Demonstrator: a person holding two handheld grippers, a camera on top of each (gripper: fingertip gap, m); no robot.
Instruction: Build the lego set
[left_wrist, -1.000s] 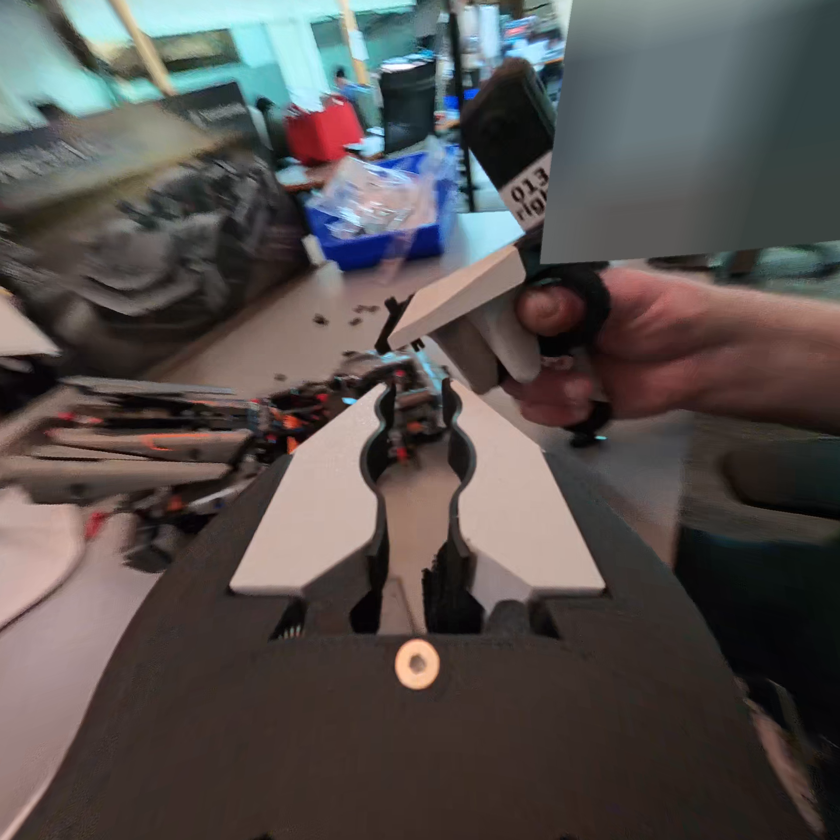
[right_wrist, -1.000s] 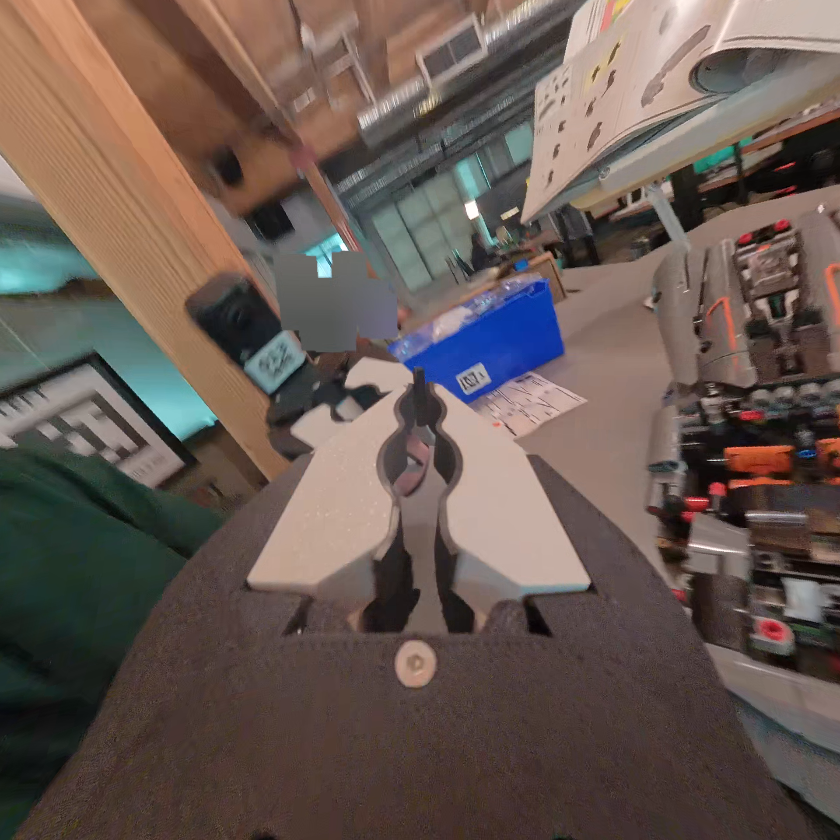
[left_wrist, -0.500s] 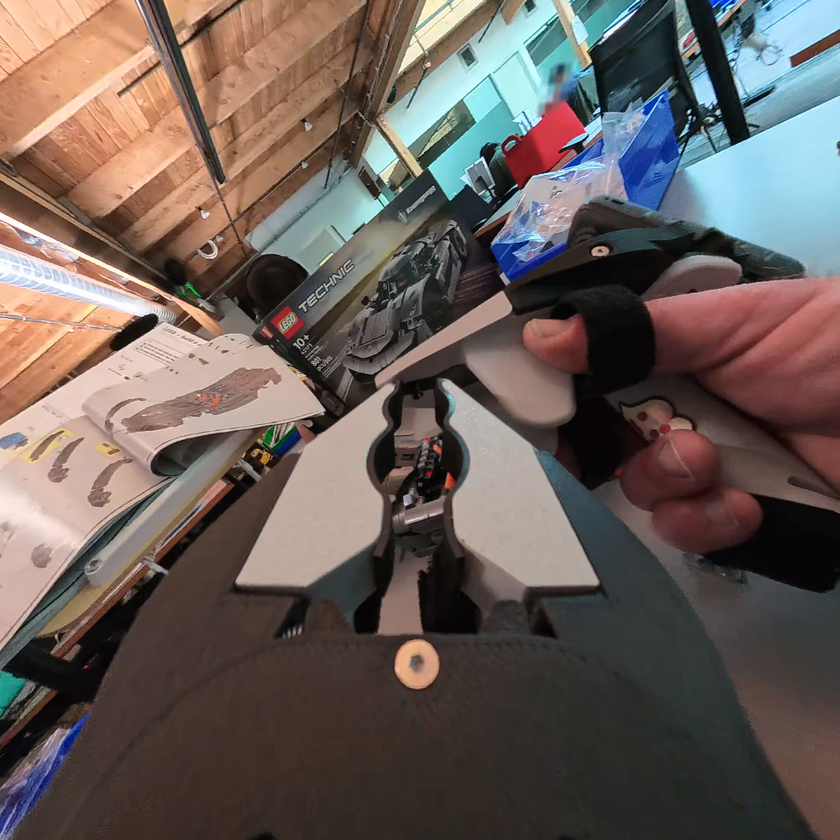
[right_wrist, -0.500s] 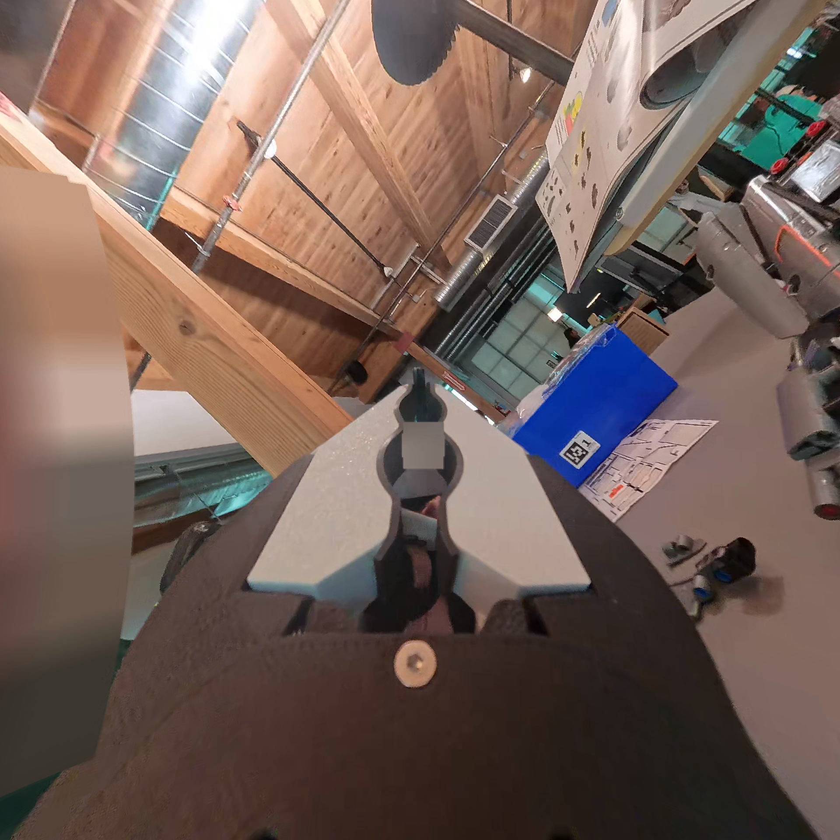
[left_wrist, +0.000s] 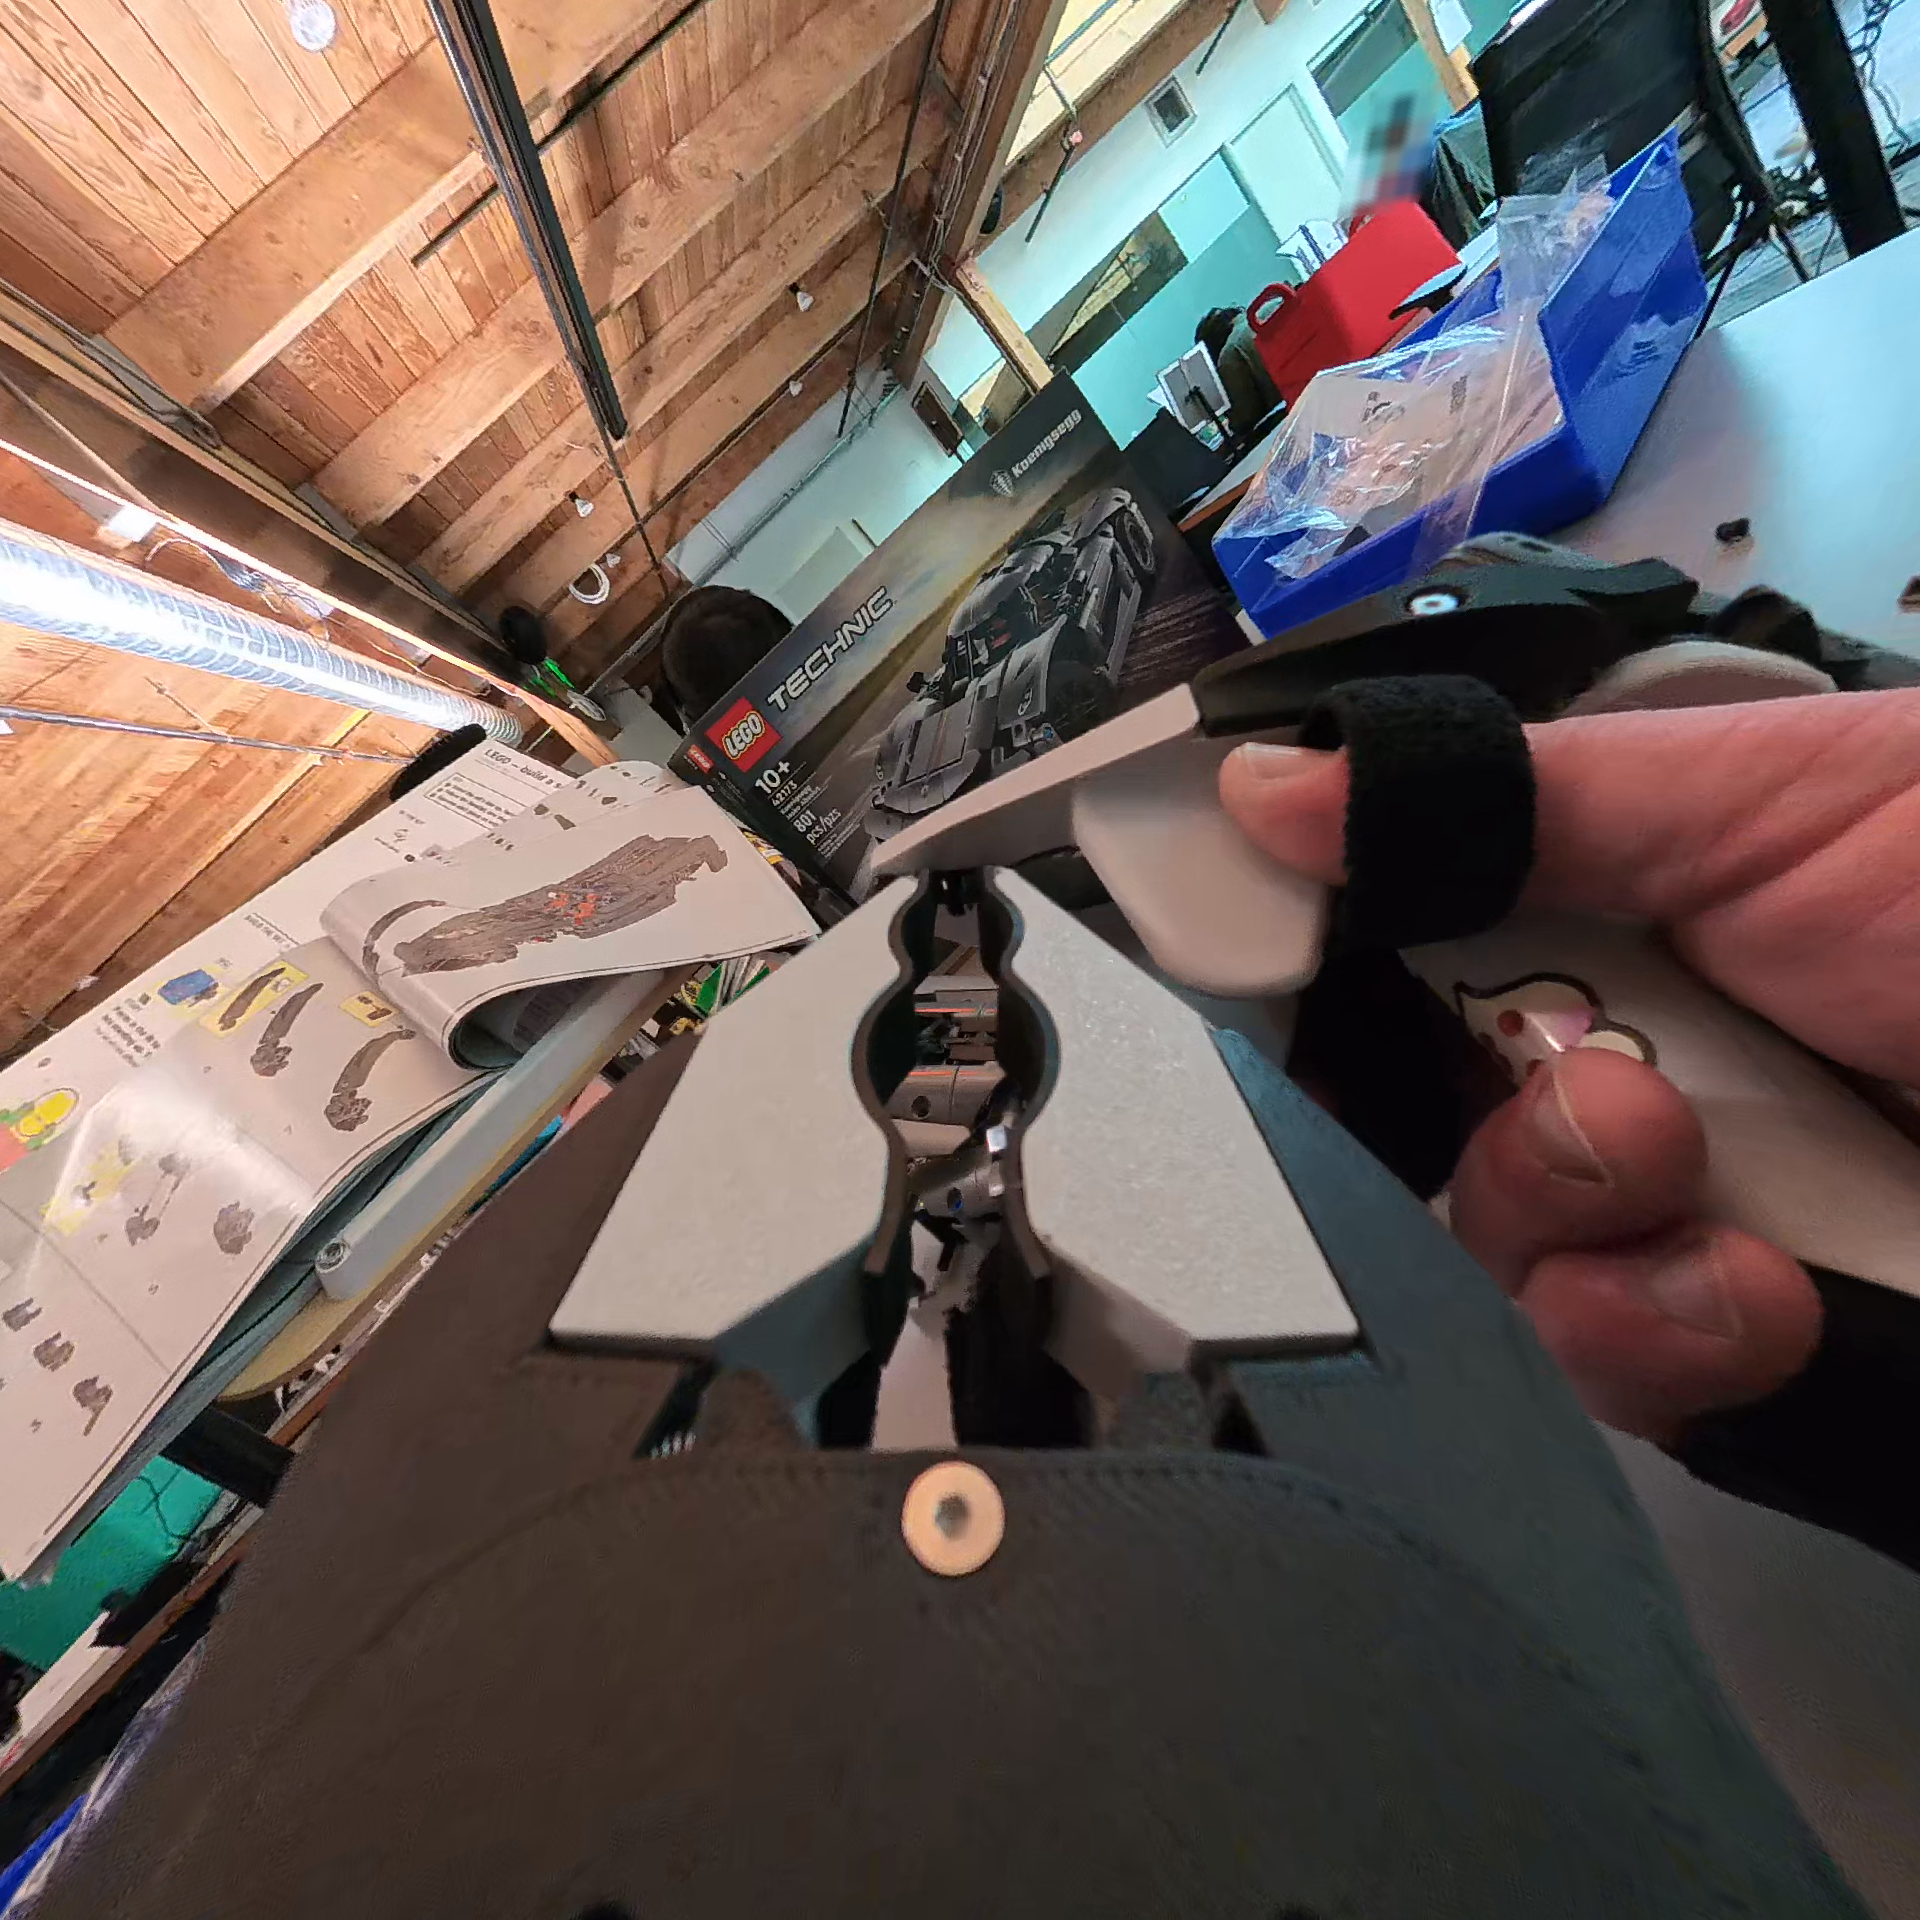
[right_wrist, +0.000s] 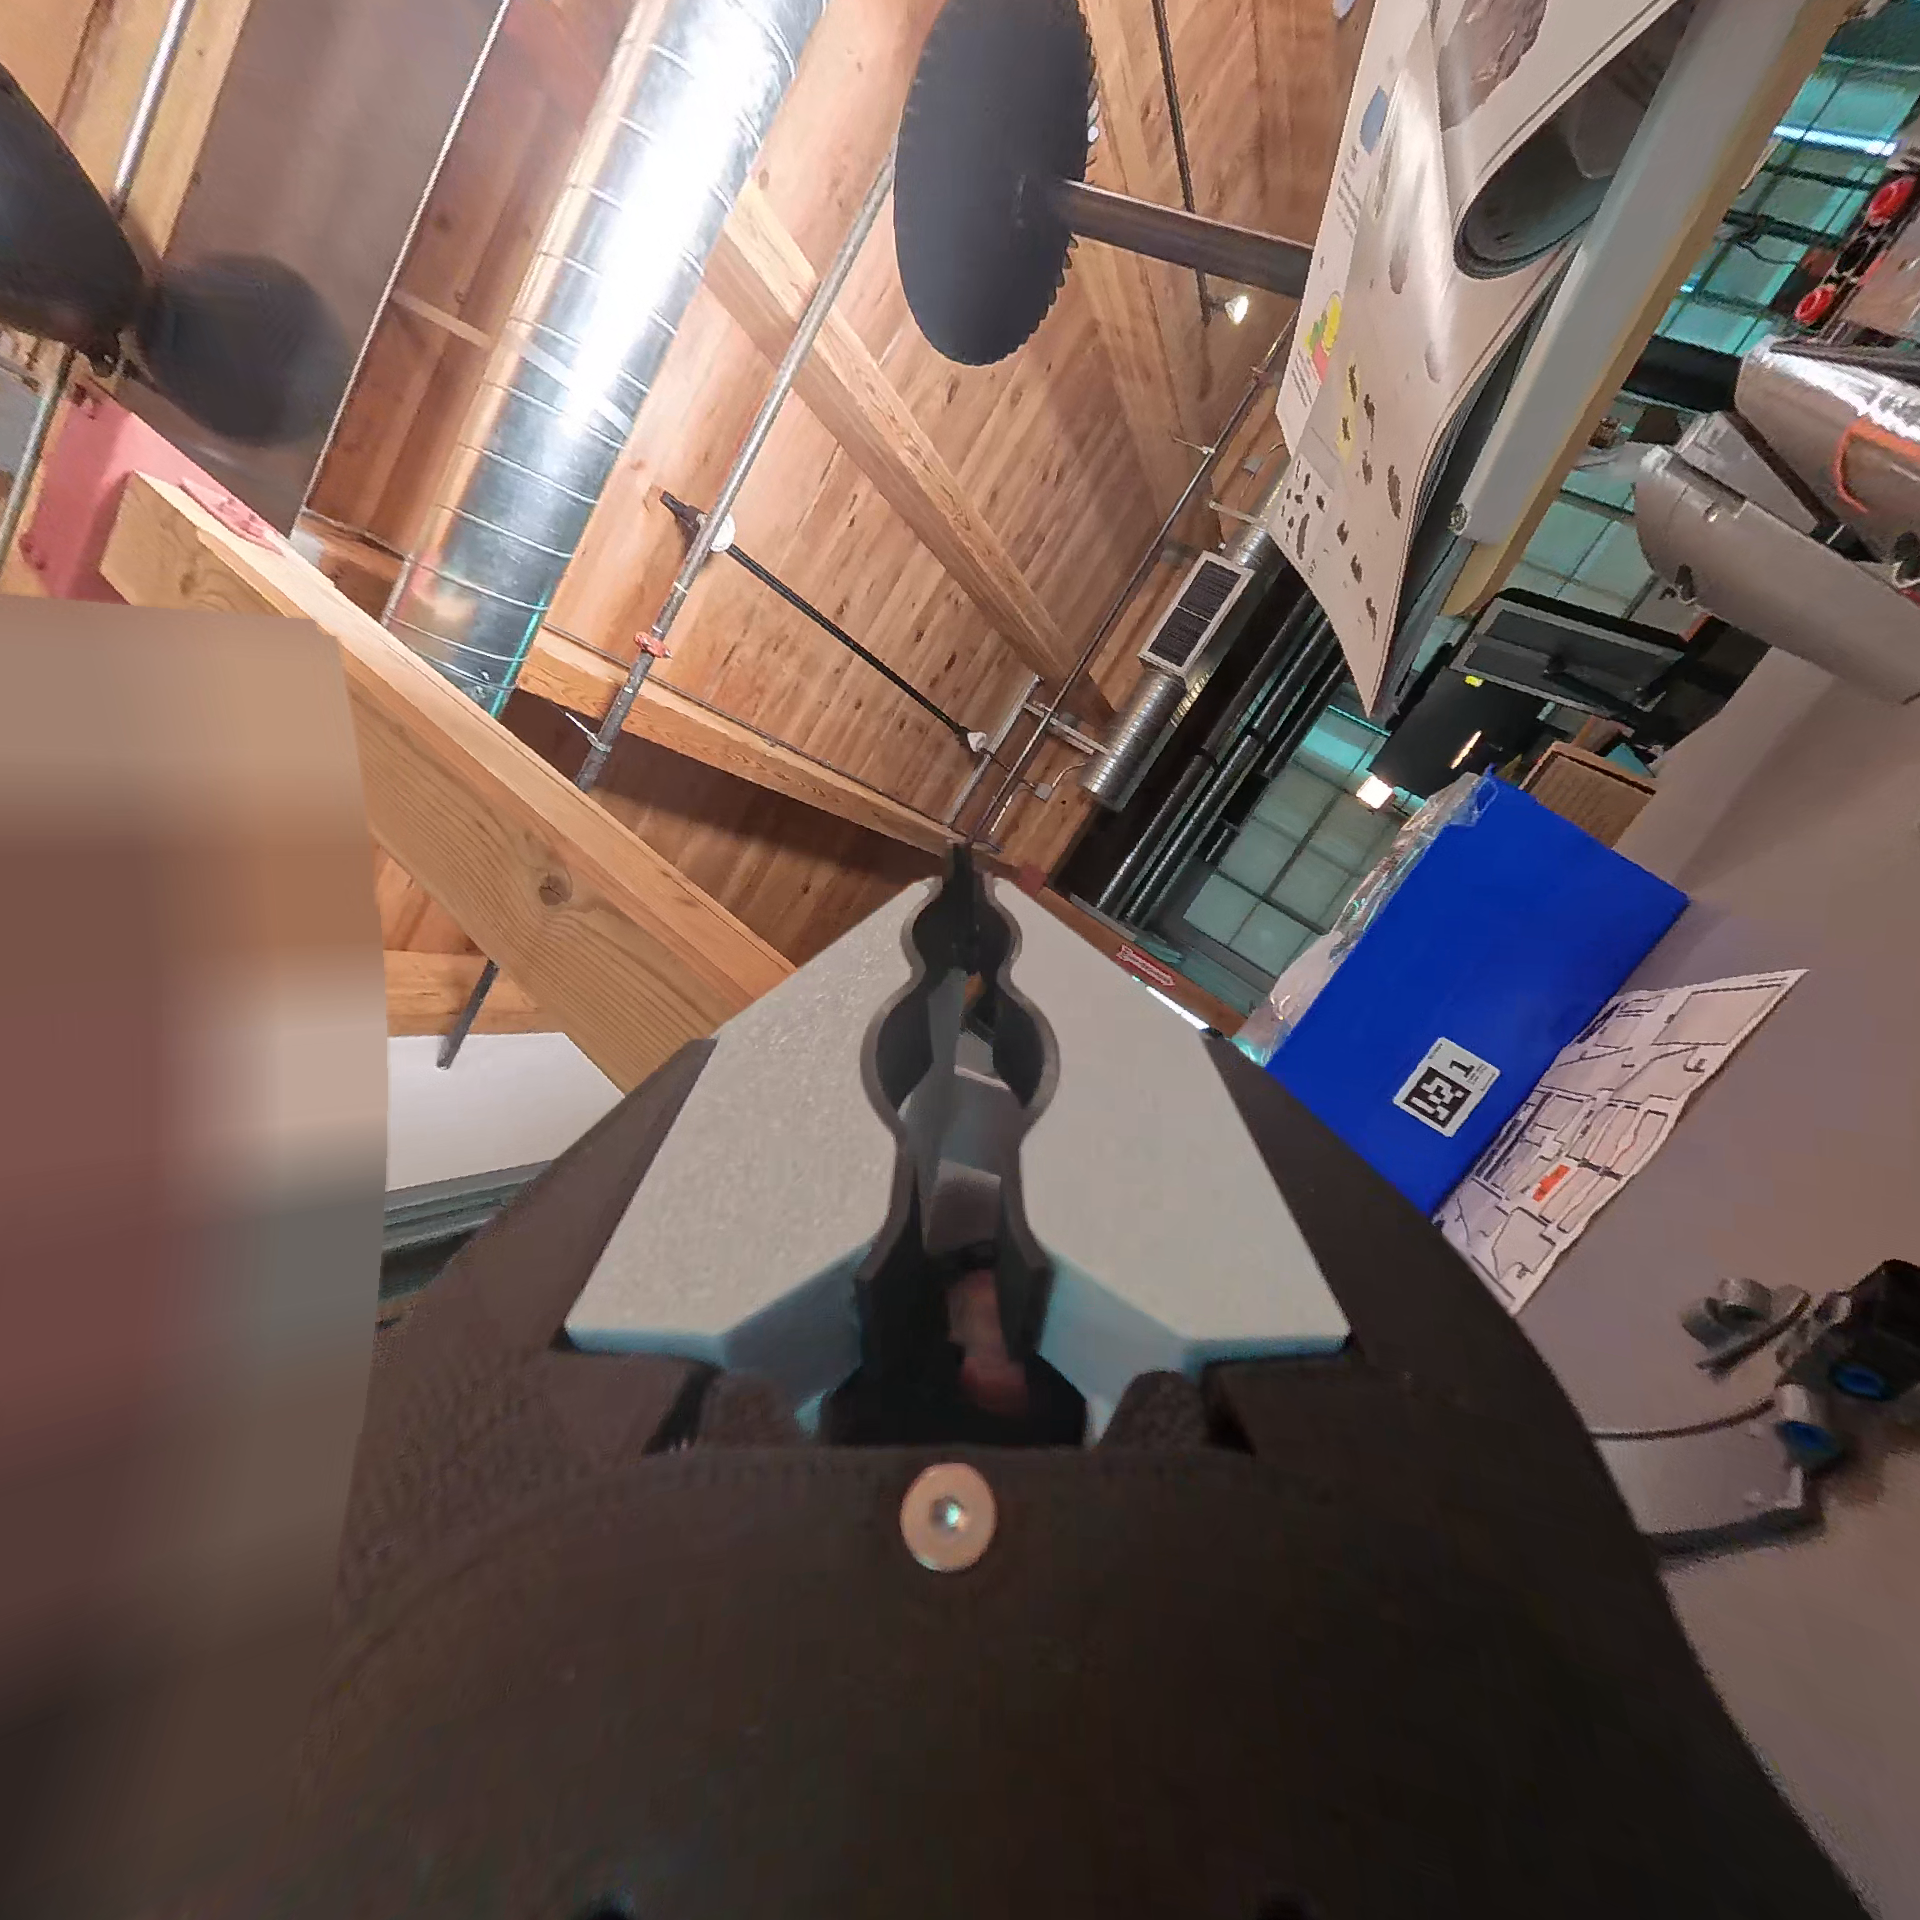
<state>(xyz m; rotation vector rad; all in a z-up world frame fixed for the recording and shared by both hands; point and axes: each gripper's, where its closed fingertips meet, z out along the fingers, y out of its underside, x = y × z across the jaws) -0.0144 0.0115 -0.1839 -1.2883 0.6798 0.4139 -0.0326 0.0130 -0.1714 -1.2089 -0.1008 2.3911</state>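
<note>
My right gripper (right_wrist: 966, 909) is shut on a small black lego piece (right_wrist: 958, 868) that sticks out past its tips. In the left wrist view it comes in from the right (left_wrist: 894, 857), held by a hand (left_wrist: 1714, 831), and its tip meets the tips of my left gripper (left_wrist: 956, 894). The left jaws stand a narrow gap apart with the black piece (left_wrist: 954, 891) between the tips. I cannot tell whether they pinch it. Grey and black parts of the lego car (left_wrist: 951, 1101) show through the gap. The car's grey body (right_wrist: 1808, 488) is at the right edge.
The open instruction booklet (left_wrist: 436, 935) sits on a raised stand at the left. The set's box (left_wrist: 935, 675) stands behind. A blue bin (right_wrist: 1455, 987) with clear bags, a printed sheet (right_wrist: 1621, 1091) and a few loose pieces (right_wrist: 1818, 1340) lie on the table. My left and right fingertips are right by each other. The lego car (left_wrist: 951, 1101) is about equally far from each gripper, around 15 cm.
Both grippers have tilted upward, away from the car and table, and come tip to tip. The left jaws have narrowed a little. The right gripper still holds the black piece.
</note>
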